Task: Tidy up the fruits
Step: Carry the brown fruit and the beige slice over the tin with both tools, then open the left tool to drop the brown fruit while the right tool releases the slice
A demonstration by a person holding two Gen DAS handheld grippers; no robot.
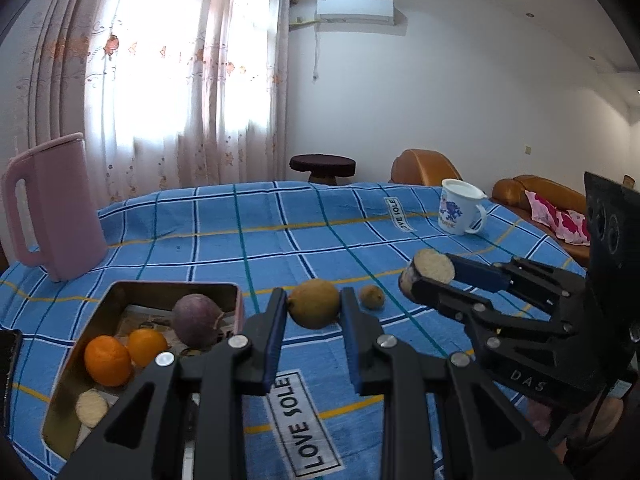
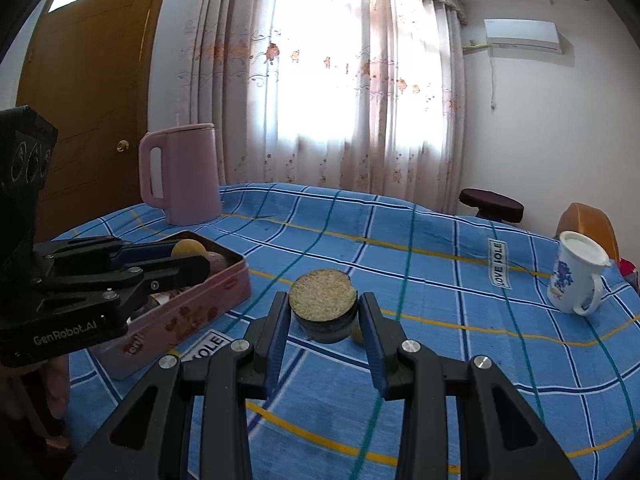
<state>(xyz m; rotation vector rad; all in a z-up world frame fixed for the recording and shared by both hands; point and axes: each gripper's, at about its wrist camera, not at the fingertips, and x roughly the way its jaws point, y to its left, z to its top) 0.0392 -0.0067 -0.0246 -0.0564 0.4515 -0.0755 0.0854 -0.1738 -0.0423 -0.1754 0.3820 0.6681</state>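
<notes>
Left wrist view: a yellow-brown fruit (image 1: 314,303) is clamped between the pads of the left gripper (image 1: 313,334), with the pink tin (image 1: 240,308) just to that gripper's left and below it. A cut root piece (image 2: 323,306) is grasped by the right gripper (image 2: 325,334), its short axis upright and cut face up; the tin lies to that gripper's left, nearer the left hand.

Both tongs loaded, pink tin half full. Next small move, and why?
Probably carry the left tongs with their yellow-brown round fruit over the open pink metal tin and release. They sit right beside its rim, nearer than the right tongs holding the cut, dark-skinned root piece. The tin's near middle shows bare floor between two oranges and the purple round fruit.
</notes>
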